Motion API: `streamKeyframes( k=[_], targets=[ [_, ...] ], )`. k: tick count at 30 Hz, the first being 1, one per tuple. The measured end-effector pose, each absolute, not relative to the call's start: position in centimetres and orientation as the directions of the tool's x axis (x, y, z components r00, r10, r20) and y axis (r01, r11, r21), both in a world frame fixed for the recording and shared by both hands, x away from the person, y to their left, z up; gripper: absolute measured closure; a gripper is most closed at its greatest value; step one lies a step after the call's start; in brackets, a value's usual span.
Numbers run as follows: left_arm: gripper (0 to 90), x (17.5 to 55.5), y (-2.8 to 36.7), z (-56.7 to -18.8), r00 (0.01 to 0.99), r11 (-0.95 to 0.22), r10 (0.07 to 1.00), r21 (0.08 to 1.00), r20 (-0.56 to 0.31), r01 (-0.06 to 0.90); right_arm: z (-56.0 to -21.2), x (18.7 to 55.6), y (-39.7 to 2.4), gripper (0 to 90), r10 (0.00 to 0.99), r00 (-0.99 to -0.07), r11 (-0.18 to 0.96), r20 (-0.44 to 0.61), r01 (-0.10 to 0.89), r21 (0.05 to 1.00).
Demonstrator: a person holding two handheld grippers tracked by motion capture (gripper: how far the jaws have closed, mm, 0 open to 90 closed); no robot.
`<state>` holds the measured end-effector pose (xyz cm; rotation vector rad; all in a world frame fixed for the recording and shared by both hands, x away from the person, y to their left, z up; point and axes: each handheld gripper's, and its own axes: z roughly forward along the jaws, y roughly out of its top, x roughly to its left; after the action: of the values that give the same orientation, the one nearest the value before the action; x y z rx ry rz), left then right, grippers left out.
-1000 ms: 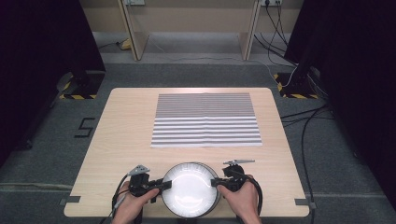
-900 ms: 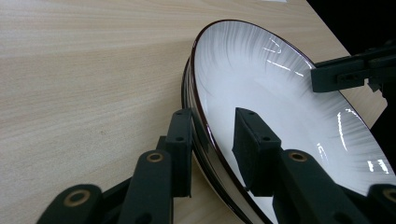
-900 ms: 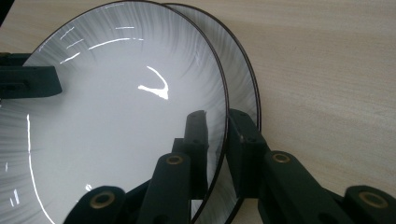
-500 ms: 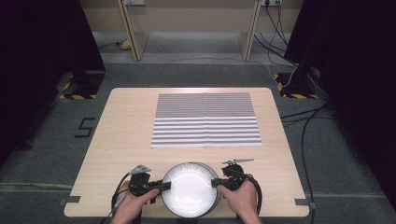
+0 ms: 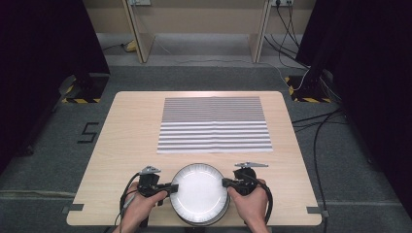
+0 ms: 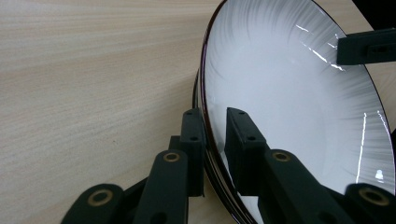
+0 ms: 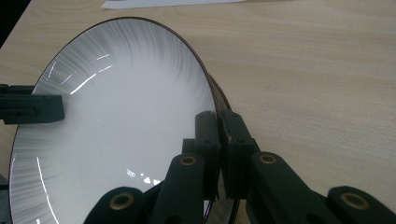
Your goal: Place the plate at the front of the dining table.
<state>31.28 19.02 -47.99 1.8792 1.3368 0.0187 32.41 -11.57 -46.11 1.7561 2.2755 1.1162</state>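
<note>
So there's a white plate (image 5: 200, 193) with a dark rim sitting at the near edge of the wooden table (image 5: 131, 131), right in front of the striped mat (image 5: 214, 124). The left gripper (image 6: 215, 135) has just been closing, jaws on either side of the plate's left rim with a small gap showing. The right gripper (image 7: 219, 135) is pinching the right rim tight

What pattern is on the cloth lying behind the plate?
The cloth has grey and white horizontal stripes, clearest in the high view.
</note>
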Motion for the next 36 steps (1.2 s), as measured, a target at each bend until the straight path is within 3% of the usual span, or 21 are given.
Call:
streamKeyframes(
  k=[13,36],
  targets=[
    [83.2,32.0,19.7,-46.8,0.435,-0.053,0.804,0.68,-0.405,0.731,-45.8,32.5,-11.2,87.1,0.853,-0.381,0.08,0.357,0.771,0.632],
    [85.0,33.3,18.2,-46.1,0.444,-0.041,0.797,0.697,-0.409,0.716,-44.9,32.7,-12.6,86.4,0.872,-0.355,0.047,0.337,0.745,0.665]
  ],
)
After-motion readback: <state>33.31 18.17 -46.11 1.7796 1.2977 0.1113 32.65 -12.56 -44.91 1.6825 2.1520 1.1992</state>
